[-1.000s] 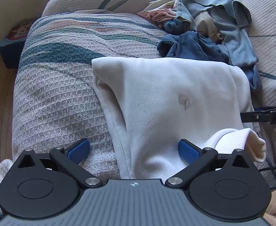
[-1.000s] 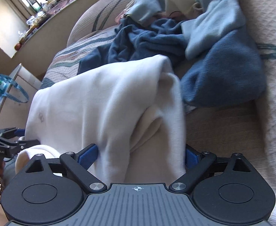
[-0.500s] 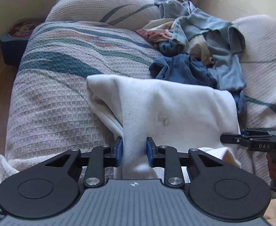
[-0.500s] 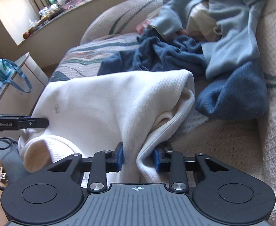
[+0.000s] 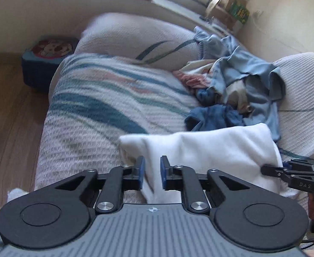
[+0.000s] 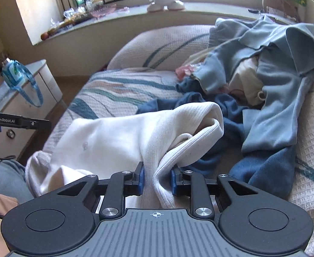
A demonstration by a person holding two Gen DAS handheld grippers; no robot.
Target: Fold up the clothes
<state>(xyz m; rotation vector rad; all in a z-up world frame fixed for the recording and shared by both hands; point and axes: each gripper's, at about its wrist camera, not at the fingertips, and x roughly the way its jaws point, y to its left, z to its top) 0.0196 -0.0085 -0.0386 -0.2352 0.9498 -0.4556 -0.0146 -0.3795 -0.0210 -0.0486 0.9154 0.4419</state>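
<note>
Since a second ago both tools have gone from spread wide to clamped on cloth, and the views have tipped up toward the windowsill. The left hand-held gripper (image 5: 152, 172) pinches the near edge of the white ribbed knit garment (image 5: 210, 150); the right hand-held gripper (image 6: 157, 178) grips its bunched hem. The garment lies on the striped waffle-weave sofa cover (image 5: 97, 98), just in front of the heap of blue clothes (image 6: 264, 90), long axis running left to right between the grippers. Judging by this, keep the held edge taut and level while carrying it over.
</note>
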